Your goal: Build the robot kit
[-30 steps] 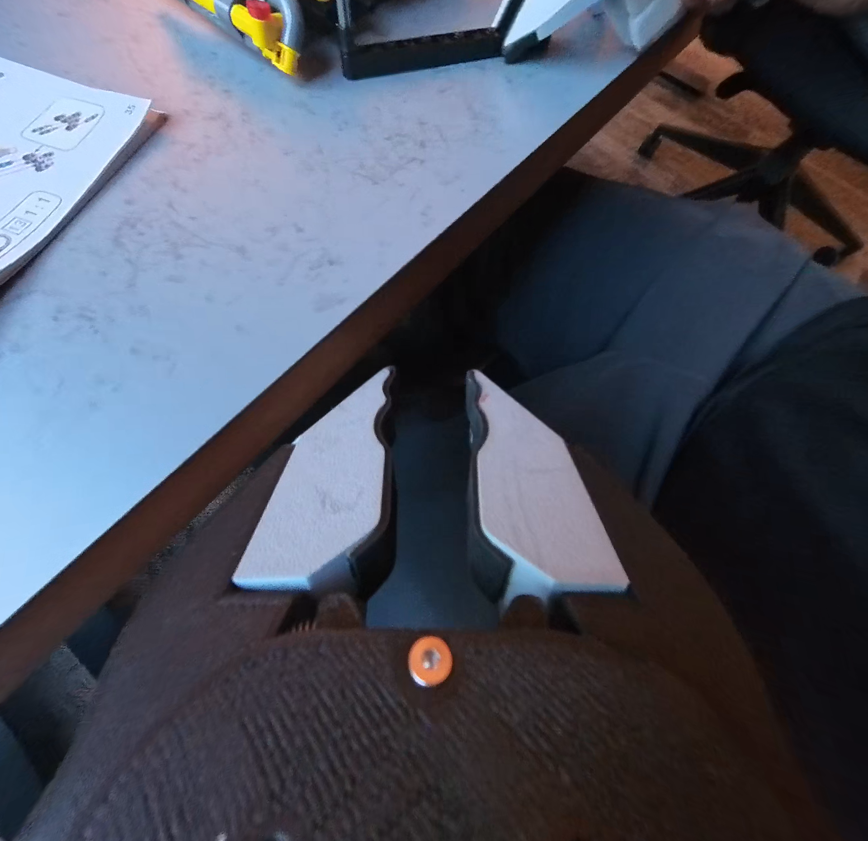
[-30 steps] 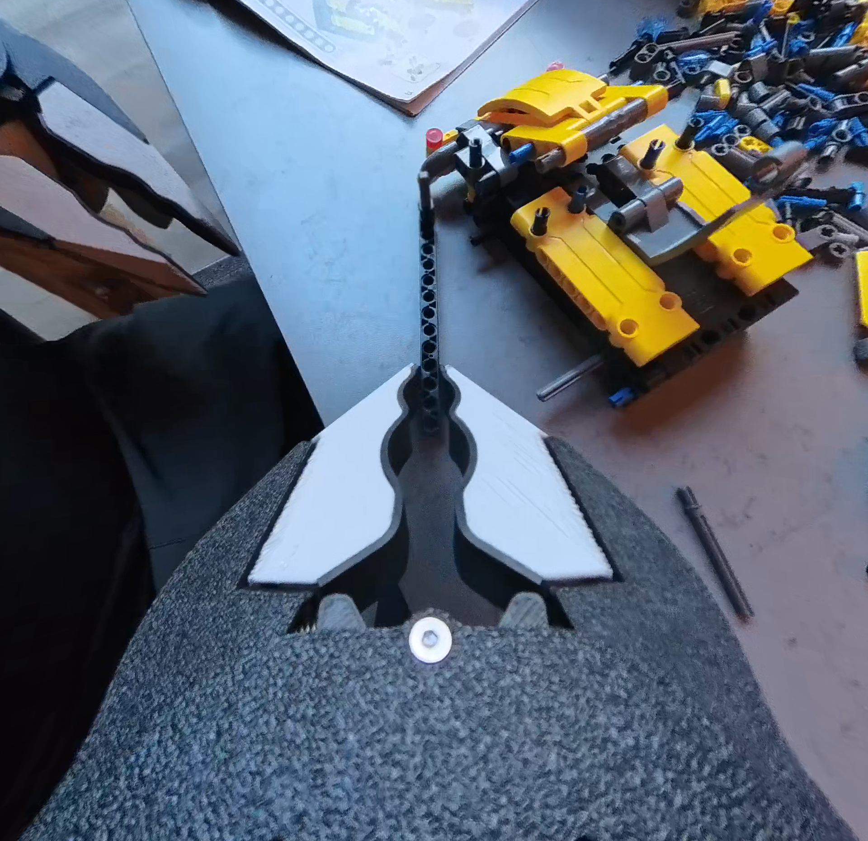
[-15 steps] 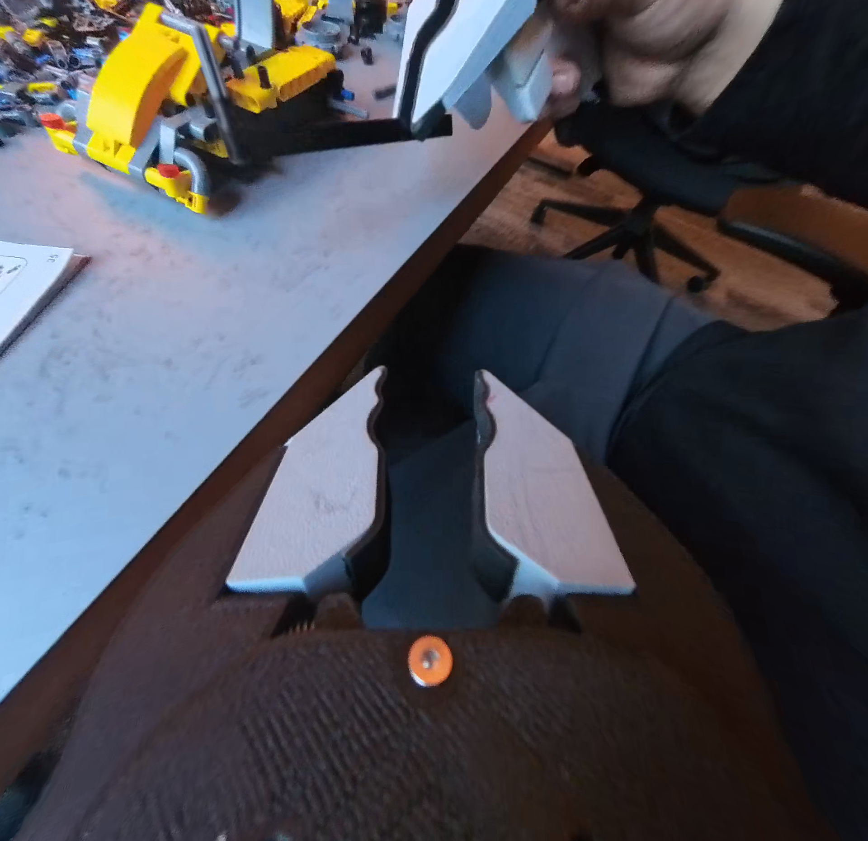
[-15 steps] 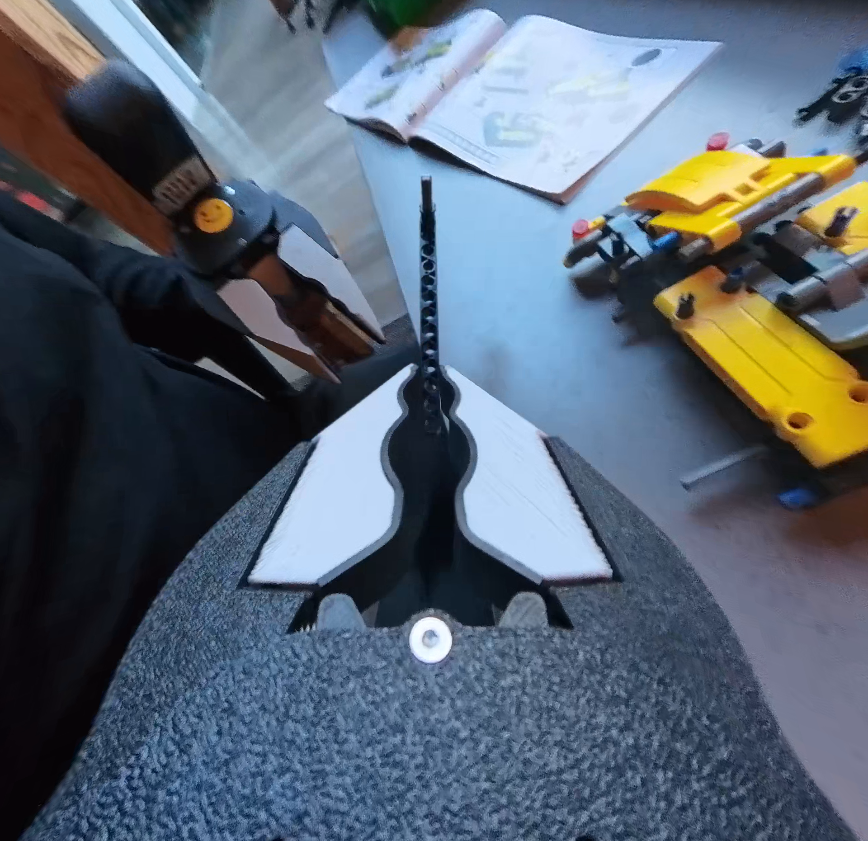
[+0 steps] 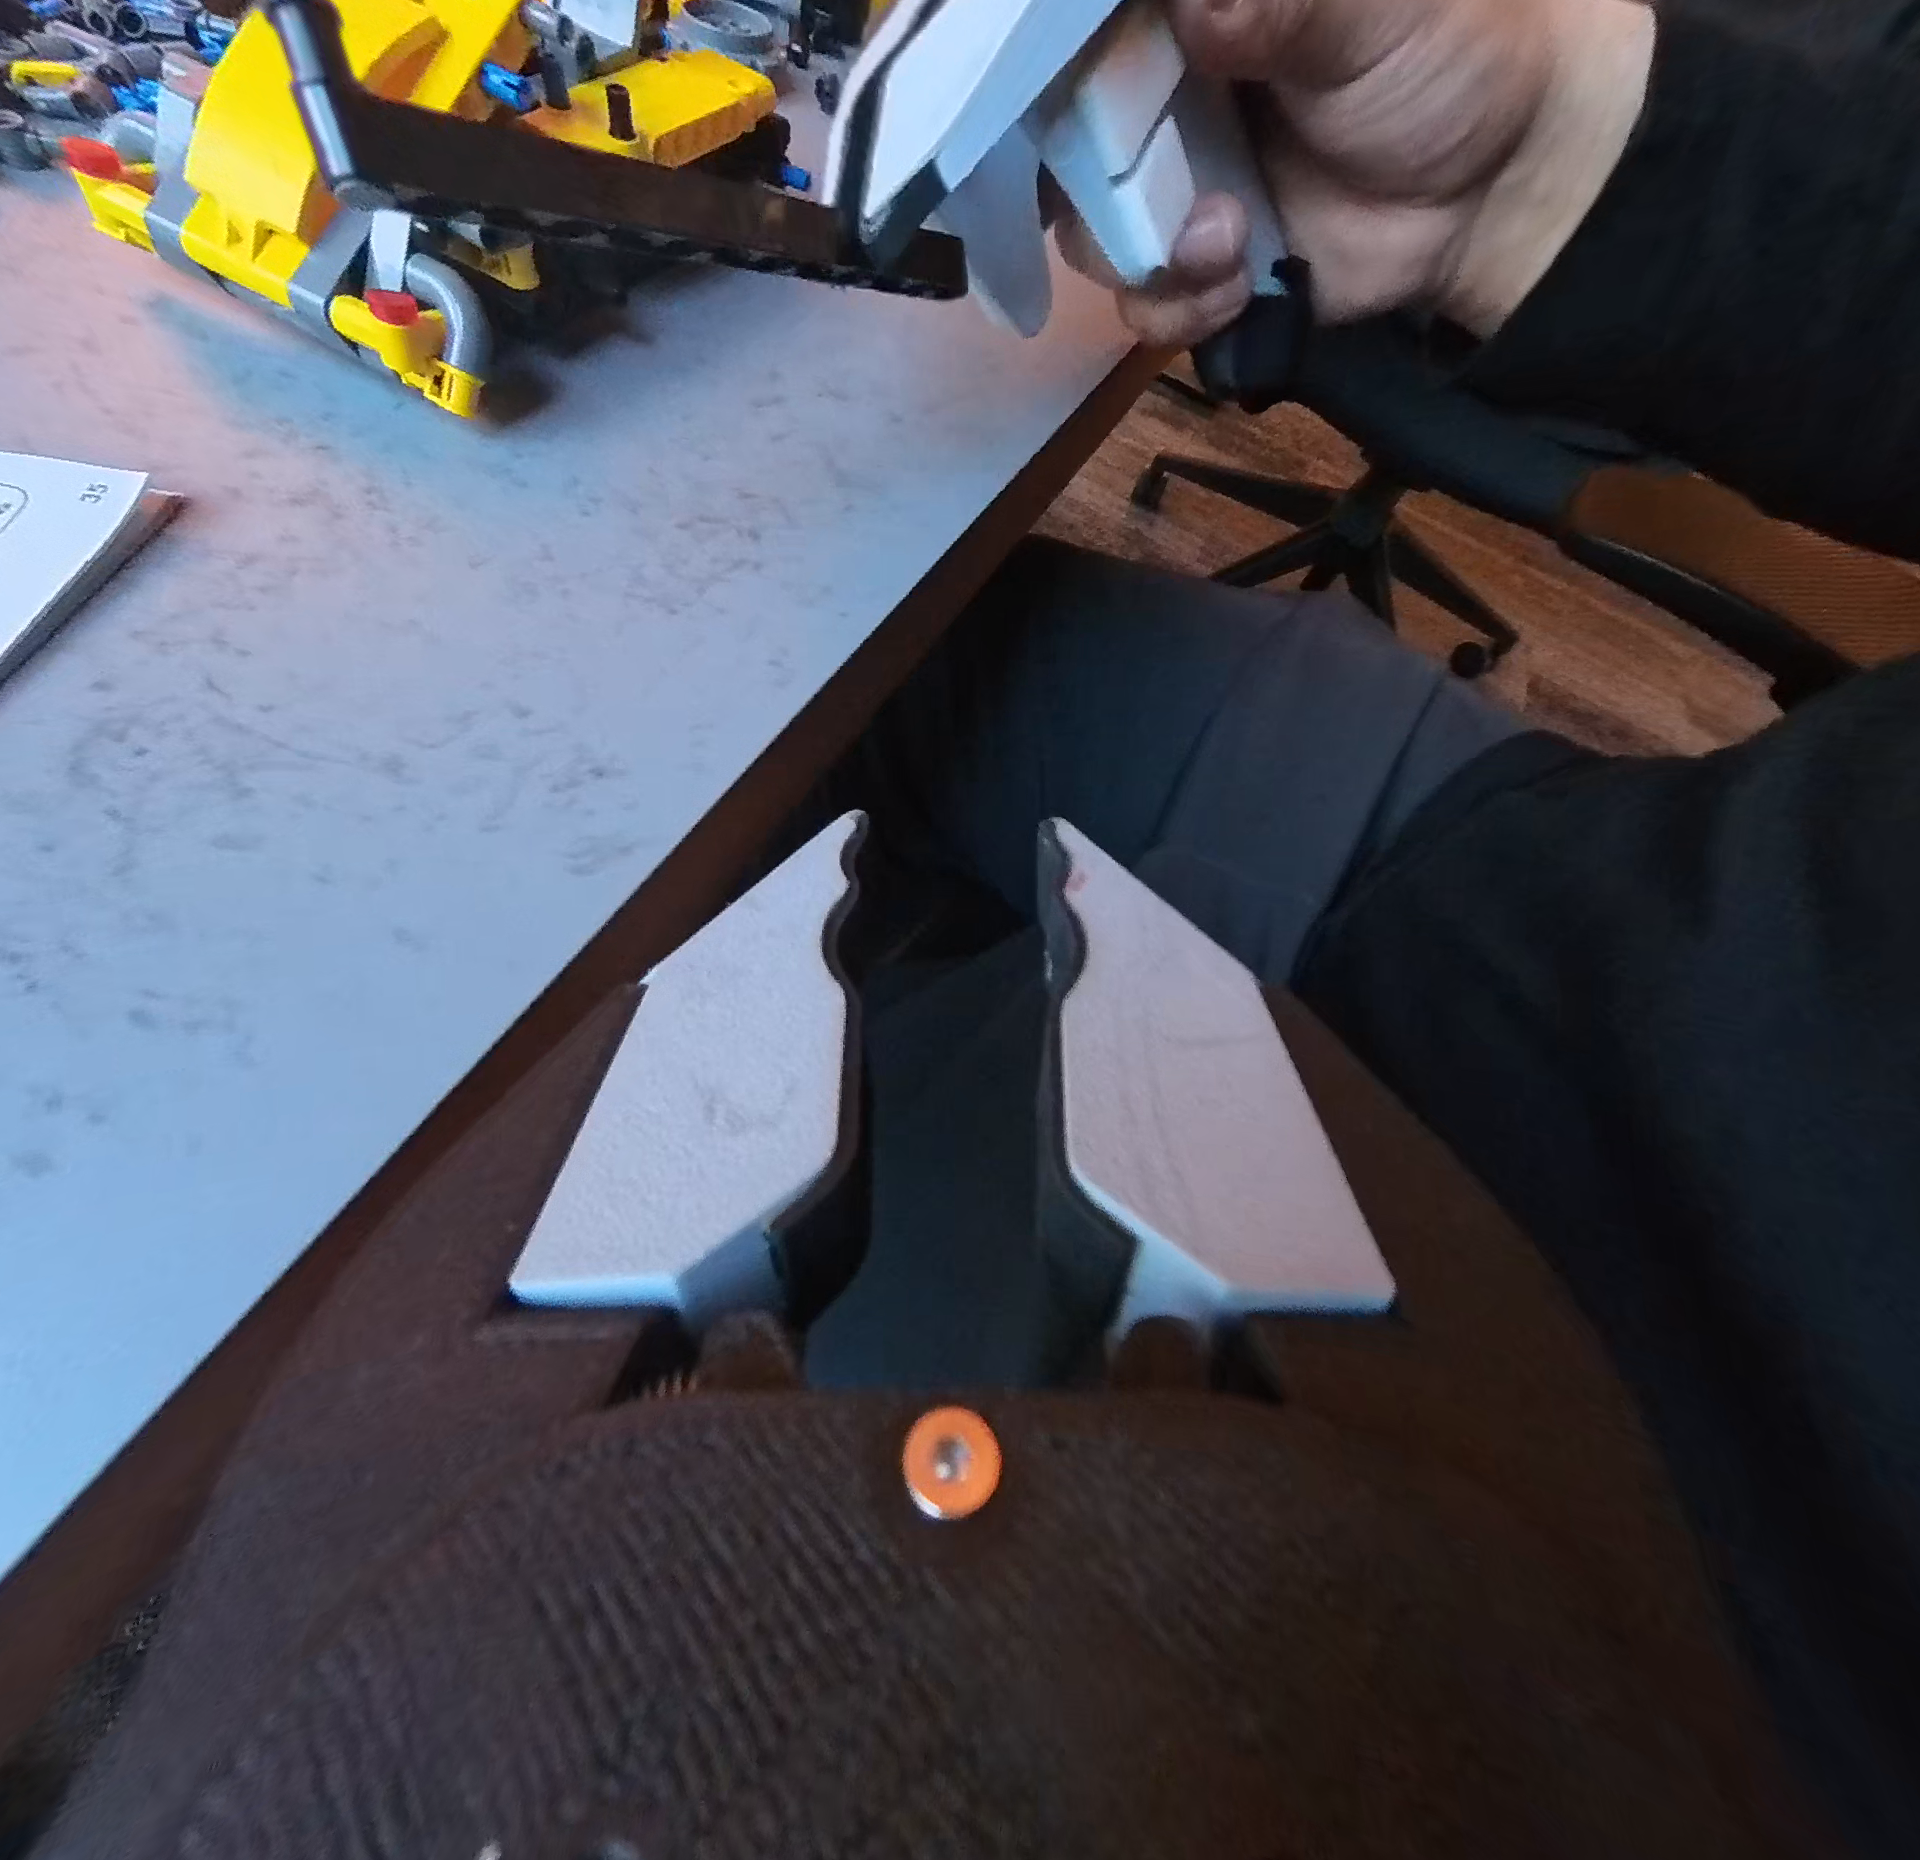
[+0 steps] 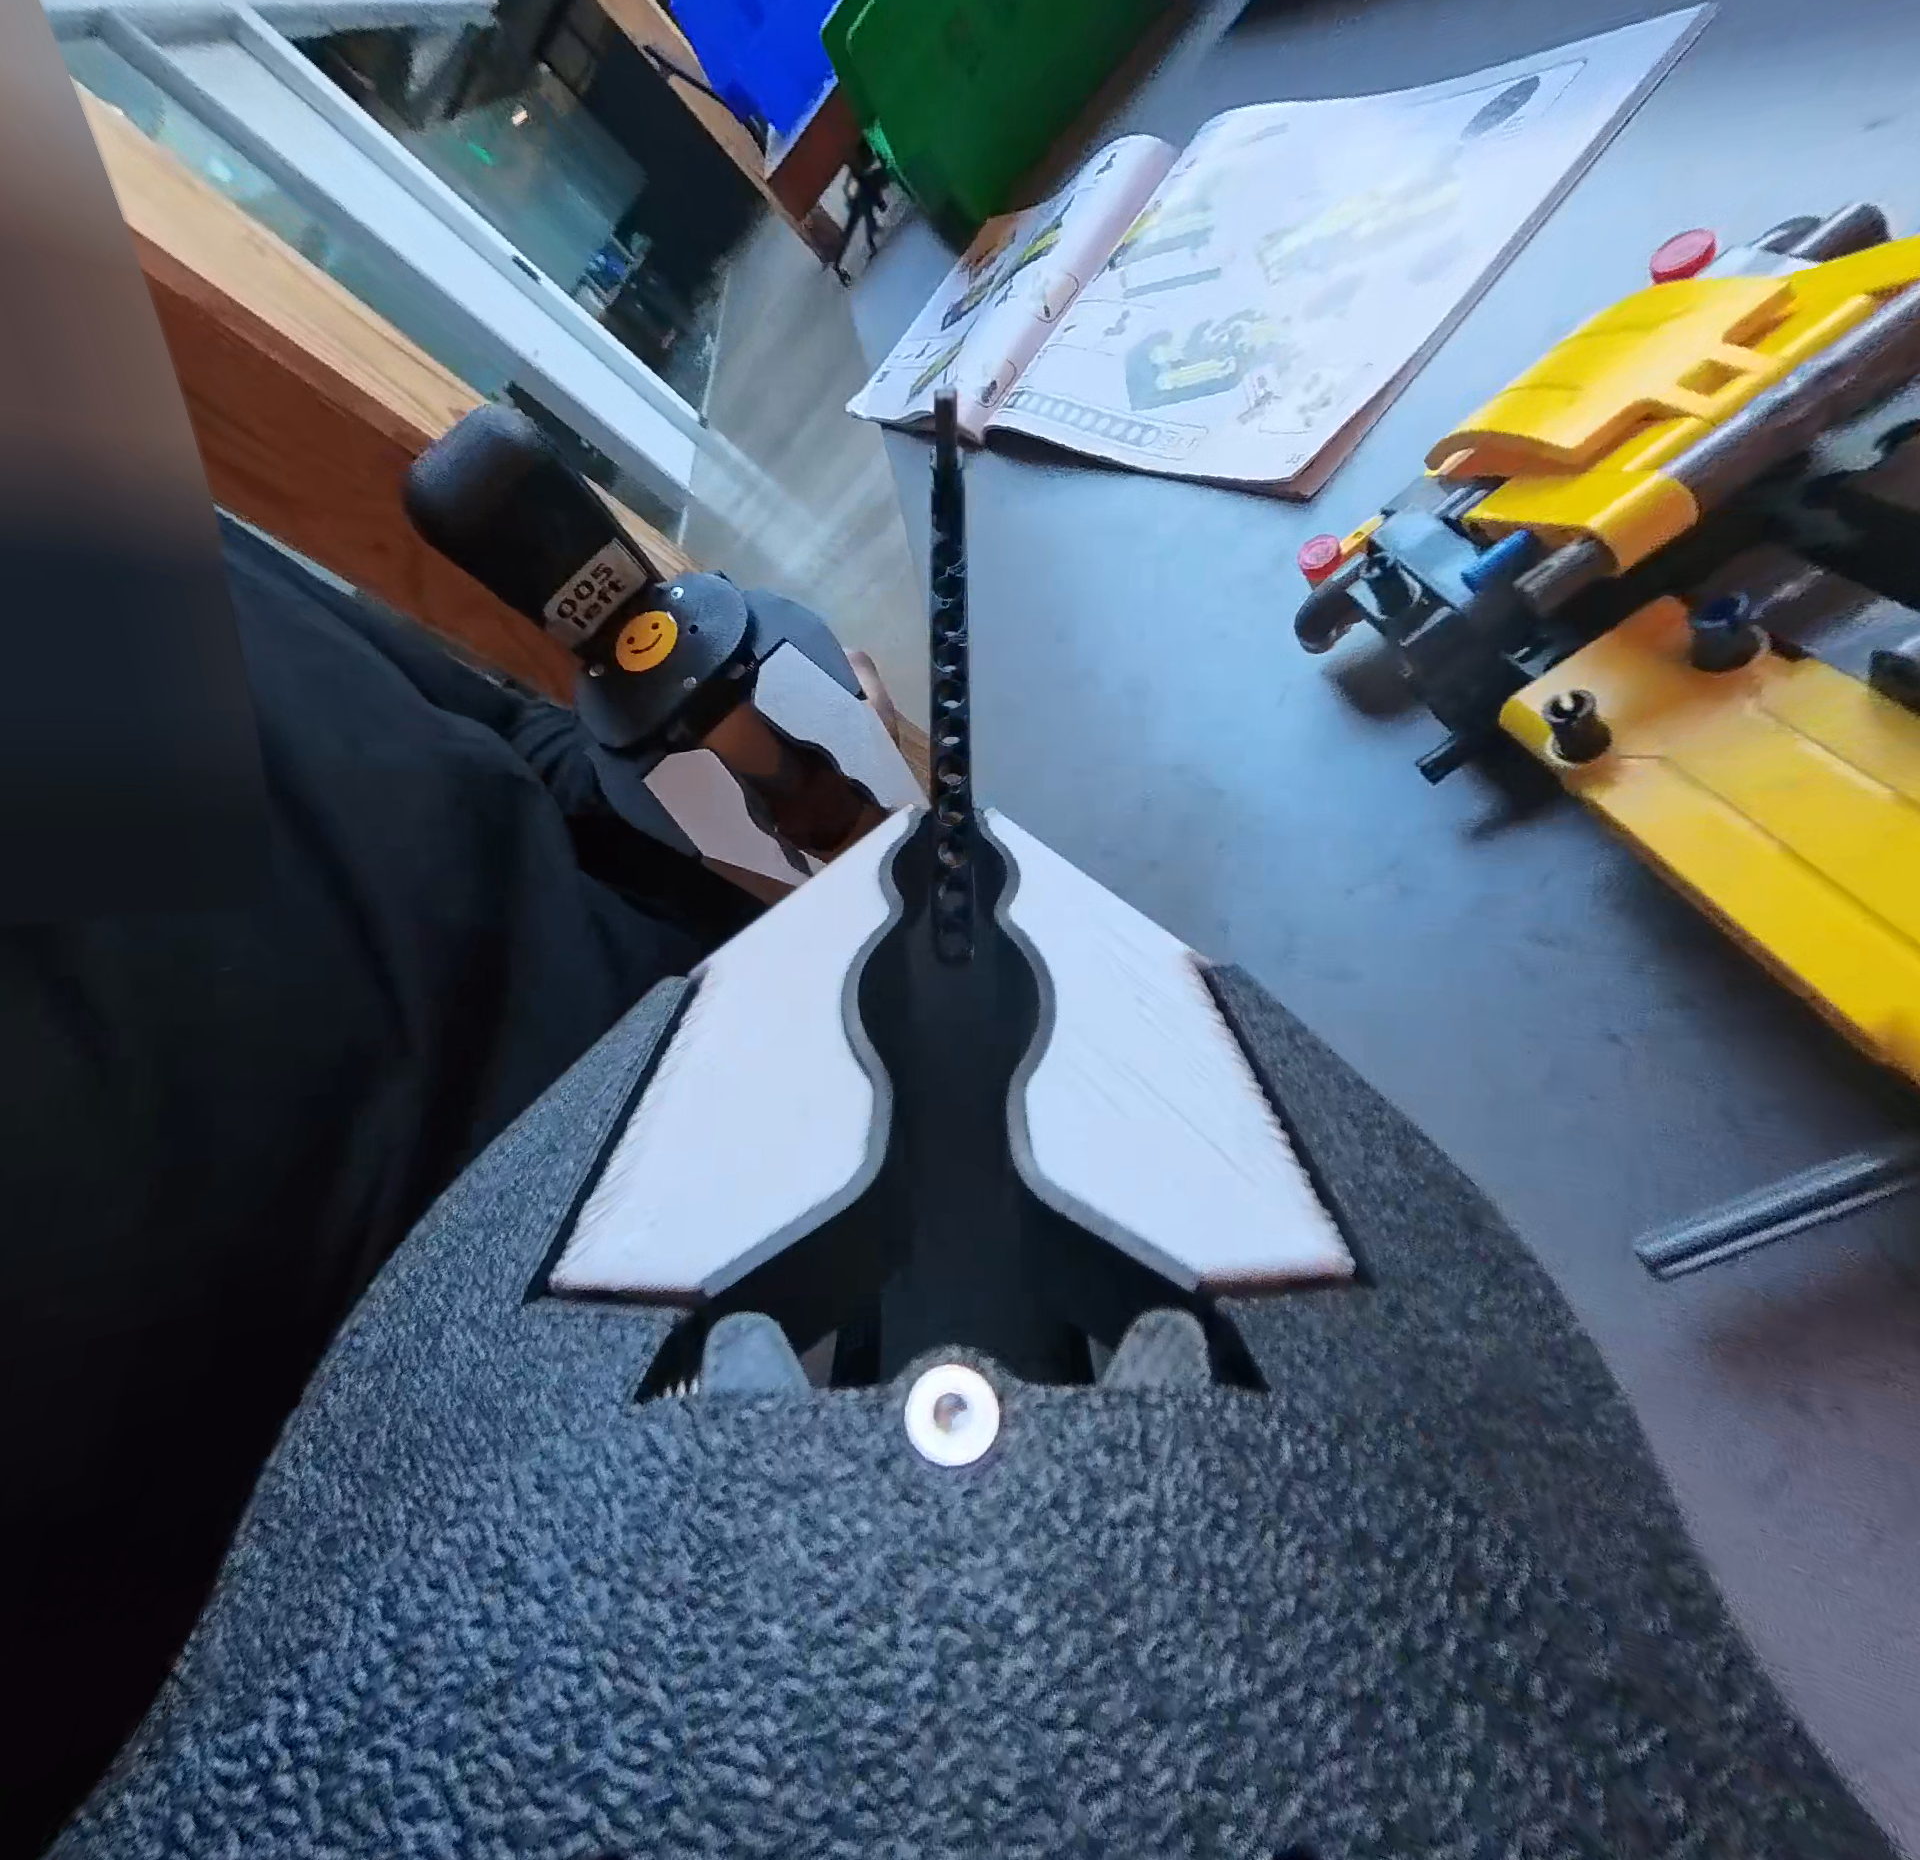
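The right gripper [image 6: 951, 823] has its fingers clamped on a black holed beam [image 6: 948, 667], held above the bench [image 6: 1195, 771]. A yellow model [image 6: 1714, 584] and booklet [image 6: 1299, 252] lie nearby. The left gripper [image 5: 951, 834], fingers apart and empty, hangs off the bench edge over a lap; the model is partly cut off.

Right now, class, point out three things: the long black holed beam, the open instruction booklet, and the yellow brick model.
black holed beam [image 6: 951, 667], right wrist view, mid-length.
instruction booklet [image 6: 1299, 252], right wrist view, right-hand page.
yellow brick model [image 5: 260, 148], left wrist view, yellow side panel.
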Demonstrator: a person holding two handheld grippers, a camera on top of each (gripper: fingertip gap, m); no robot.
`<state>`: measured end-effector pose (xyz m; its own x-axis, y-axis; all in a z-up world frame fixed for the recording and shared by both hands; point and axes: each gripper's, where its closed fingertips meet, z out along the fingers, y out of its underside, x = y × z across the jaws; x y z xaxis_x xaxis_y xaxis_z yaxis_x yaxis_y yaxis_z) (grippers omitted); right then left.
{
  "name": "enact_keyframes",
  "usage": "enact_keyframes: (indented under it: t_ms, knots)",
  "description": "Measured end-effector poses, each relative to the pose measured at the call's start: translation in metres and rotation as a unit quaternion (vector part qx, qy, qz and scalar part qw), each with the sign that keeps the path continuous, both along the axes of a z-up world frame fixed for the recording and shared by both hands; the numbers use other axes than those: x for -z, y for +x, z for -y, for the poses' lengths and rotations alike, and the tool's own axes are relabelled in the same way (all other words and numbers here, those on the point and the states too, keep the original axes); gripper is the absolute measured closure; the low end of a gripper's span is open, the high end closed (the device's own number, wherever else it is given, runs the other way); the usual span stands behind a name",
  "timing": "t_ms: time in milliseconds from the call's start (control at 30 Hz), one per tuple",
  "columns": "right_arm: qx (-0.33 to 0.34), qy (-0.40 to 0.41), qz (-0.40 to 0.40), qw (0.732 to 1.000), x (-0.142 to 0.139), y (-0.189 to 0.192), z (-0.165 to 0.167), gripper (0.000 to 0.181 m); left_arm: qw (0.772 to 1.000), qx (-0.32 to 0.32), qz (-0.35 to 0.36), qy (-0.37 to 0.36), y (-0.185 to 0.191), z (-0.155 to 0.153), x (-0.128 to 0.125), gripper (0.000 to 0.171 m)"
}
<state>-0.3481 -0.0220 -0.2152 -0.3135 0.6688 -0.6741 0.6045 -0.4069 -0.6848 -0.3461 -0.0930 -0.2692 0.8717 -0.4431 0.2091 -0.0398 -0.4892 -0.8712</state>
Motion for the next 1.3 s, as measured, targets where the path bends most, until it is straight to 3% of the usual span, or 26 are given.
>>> enact_keyframes:
  t_ms: [267,800,1100,1300]
  knots:
    - [-0.017,-0.022,0.003,1.0,-0.002,0.006,0.009,0.174,0.999,-0.013,0.003,0.04,-0.003,-0.002,-0.016,0.145]
    - [-0.048,-0.061,0.053,0.996,0.008,0.015,0.028,0.174,0.998,-0.052,0.001,0.039,-0.018,-0.007,-0.016,0.145]
    - [-0.066,-0.079,0.08,0.992,0.013,0.02,0.036,0.174,0.993,-0.095,0.01,0.066,-0.036,-0.009,-0.028,0.145]
    - [-0.079,-0.071,0.091,0.99,0.016,0.023,0.043,0.174,0.992,-0.084,0.036,0.086,-0.034,-0.007,-0.038,0.144]
